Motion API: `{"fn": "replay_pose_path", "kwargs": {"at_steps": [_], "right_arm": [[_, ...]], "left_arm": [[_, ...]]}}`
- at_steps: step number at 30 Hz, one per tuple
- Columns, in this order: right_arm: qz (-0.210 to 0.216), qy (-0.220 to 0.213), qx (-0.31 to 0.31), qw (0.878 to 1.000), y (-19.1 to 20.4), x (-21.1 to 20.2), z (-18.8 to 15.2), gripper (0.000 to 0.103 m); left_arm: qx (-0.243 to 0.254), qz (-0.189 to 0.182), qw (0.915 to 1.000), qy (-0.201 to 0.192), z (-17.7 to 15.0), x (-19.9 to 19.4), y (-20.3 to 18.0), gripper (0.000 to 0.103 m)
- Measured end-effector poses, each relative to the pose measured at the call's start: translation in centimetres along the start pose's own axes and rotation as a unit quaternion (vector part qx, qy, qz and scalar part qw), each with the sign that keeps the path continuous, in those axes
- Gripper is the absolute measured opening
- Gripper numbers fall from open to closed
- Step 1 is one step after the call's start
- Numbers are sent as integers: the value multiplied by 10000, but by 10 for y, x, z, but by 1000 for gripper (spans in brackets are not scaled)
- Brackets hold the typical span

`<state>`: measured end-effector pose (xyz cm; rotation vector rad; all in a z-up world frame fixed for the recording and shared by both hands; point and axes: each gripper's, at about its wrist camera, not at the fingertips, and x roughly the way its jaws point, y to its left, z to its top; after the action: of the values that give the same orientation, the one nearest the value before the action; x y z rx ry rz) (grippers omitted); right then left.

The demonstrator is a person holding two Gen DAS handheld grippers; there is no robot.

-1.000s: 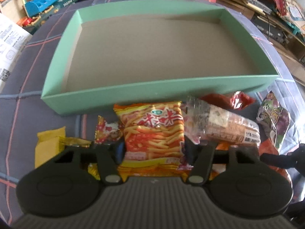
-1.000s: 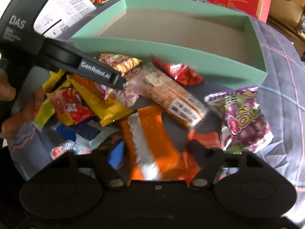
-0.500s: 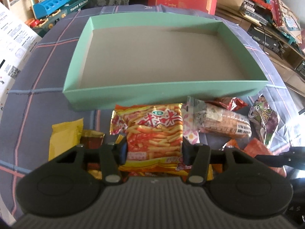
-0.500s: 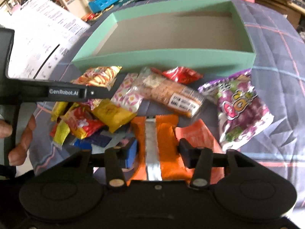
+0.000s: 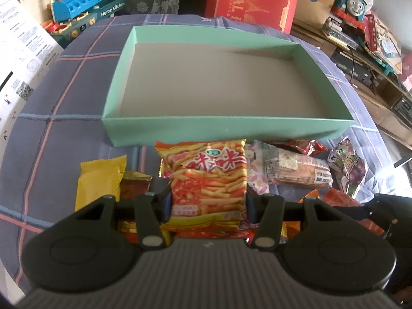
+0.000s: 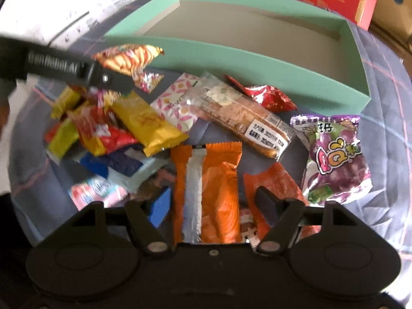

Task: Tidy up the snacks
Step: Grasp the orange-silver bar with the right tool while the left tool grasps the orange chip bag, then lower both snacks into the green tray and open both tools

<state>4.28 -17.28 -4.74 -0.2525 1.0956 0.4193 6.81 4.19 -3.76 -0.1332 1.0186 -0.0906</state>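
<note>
Fries bag (image 5: 207, 180) lifted (right view) — left jaws clamped.

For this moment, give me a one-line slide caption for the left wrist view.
Left gripper holds an orange fries snack bag before the green box, other snacks alongside.

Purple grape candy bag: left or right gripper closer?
Right. The right gripper sits just beside the purple grape candy bag, over the orange wrapper. The left gripper, clamped on the fries bag, is farther across the pile.
</note>
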Motion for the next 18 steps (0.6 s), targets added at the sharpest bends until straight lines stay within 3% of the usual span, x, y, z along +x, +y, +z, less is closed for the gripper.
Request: {"fn": "replay_pose_path", "kwargs": {"at_steps": [4,11,18], "right_arm": [[-131,-28,-217,9997,11,4,1,50],[290,-291,590,9974,-13,-25,12,50],[1024,-566,1572,9806,-55,-52,24,50]], "left_arm": [[-52,-67,10000,-13,0,2,0,51],[-143,-164,9996,-199,4,-14,3,51],[-179,-372,9977,-537,27,-35,0,51]]}}
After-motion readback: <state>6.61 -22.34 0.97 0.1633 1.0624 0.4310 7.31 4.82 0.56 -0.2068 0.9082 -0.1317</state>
